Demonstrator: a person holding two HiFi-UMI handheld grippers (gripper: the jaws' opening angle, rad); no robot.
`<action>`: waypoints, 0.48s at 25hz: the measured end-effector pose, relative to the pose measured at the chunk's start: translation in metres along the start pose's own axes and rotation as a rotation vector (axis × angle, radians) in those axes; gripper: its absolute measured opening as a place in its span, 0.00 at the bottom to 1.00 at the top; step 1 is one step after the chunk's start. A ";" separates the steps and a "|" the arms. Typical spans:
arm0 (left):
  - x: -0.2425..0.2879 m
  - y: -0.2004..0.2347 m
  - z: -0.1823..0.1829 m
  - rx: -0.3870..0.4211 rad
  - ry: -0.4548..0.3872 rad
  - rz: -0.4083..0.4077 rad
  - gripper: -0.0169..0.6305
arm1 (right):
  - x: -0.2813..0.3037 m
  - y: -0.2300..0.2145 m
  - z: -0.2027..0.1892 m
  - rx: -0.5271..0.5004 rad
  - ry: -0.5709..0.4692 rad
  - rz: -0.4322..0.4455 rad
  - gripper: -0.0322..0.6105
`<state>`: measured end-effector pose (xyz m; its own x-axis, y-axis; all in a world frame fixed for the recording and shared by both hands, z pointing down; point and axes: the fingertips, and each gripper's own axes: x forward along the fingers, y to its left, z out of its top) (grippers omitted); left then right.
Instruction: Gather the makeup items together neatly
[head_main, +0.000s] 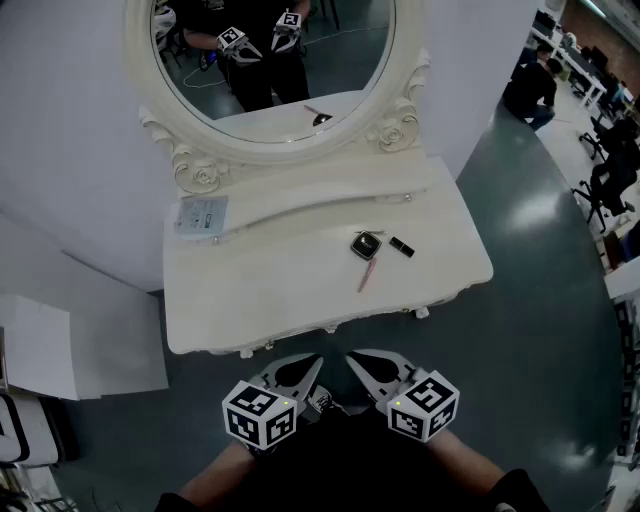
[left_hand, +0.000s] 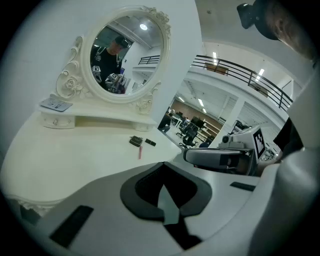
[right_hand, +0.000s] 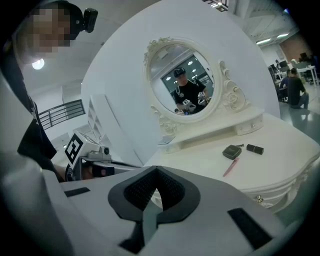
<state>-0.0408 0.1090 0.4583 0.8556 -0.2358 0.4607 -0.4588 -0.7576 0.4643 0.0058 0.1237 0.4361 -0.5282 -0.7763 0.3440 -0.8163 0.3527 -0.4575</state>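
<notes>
- Head view: the left claw (head_main: 305, 368) and right claw (head_main: 365, 365) sit side by side at bottom centre, short of the white desk's (head_main: 250, 290) near edge. A dark compact (head_main: 366, 245), a black lipstick tube (head_main: 401, 247) just right of it and a pink pencil (head_main: 366, 276) just below lie right of centre, under the oval mirror (head_main: 340, 60).
- Left gripper view: left claw clenched on nothing; the three items lie well beyond it, near frame centre.
- Right gripper view: right claw clenched, empty; the items show at right of centre.
</notes>
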 end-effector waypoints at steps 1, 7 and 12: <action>-0.001 0.001 -0.001 0.000 0.000 0.000 0.04 | 0.001 0.001 0.000 0.000 0.001 0.000 0.09; -0.006 0.003 -0.002 -0.011 -0.004 0.001 0.04 | 0.004 0.007 -0.001 -0.006 0.007 0.004 0.09; -0.008 0.003 -0.003 -0.014 -0.009 0.001 0.04 | 0.004 0.007 0.000 -0.001 -0.003 0.006 0.09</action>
<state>-0.0502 0.1103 0.4587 0.8574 -0.2423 0.4541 -0.4630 -0.7485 0.4747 -0.0023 0.1232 0.4340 -0.5328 -0.7754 0.3389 -0.8131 0.3580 -0.4591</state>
